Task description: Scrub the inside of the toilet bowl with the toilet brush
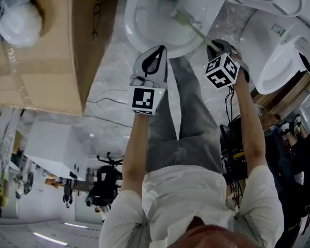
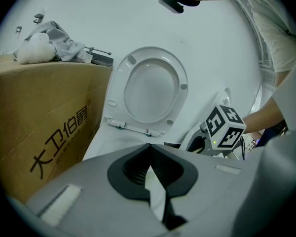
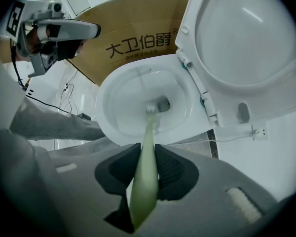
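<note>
The white toilet bowl (image 1: 144, 22) stands open with its lid (image 3: 246, 43) raised. My right gripper (image 1: 217, 45) is shut on the pale green handle of the toilet brush (image 3: 144, 181). The handle runs forward into the bowl (image 3: 118, 102), and the brush head (image 3: 152, 110) rests low inside, next to the drain hole. In the head view the brush (image 1: 188, 25) slants from the gripper down into the bowl. My left gripper (image 1: 157, 53) hovers just outside the bowl's near rim, shut with nothing in it. It (image 2: 149, 149) faces the raised lid (image 2: 150, 90).
A large cardboard box (image 1: 46, 50) stands close to the left of the toilet, with a bundle of cloth (image 2: 39, 46) on top. A second white toilet (image 1: 279, 61) is at the right. Thin cables (image 1: 103, 105) lie on the marble floor. The person's grey trouser legs (image 1: 188, 112) reach toward the bowl.
</note>
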Tool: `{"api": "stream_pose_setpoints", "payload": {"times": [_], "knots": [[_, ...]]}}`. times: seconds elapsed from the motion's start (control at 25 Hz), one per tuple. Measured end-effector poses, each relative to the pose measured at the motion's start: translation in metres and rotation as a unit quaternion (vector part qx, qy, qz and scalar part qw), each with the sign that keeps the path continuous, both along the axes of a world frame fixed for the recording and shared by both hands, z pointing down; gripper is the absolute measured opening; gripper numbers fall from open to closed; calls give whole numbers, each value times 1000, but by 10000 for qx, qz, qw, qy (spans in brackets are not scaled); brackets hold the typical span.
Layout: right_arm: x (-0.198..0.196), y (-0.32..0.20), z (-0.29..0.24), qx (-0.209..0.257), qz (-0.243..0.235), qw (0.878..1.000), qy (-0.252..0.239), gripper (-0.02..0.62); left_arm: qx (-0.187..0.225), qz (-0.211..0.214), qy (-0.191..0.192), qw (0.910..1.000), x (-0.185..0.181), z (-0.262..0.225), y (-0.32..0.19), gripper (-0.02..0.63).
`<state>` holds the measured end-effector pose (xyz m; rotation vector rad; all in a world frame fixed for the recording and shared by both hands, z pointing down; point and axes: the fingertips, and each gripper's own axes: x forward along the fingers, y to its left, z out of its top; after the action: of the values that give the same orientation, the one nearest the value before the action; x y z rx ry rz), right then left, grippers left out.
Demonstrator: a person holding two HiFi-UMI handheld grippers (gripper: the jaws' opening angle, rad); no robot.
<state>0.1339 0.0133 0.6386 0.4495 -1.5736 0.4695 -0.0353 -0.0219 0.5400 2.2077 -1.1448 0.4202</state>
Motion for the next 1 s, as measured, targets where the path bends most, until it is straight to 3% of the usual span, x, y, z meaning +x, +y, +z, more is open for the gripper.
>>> {"api": "stream_pose_setpoints", "payload": {"times": [0.64, 1.0], "knots": [[24, -53, 8, 407, -130, 9982, 415, 94, -54, -102, 30, 9999, 0, 1, -10, 18], [22, -93, 2, 416, 789, 9956, 281, 95, -77, -122, 53, 9999, -2, 2, -14, 18]]}}
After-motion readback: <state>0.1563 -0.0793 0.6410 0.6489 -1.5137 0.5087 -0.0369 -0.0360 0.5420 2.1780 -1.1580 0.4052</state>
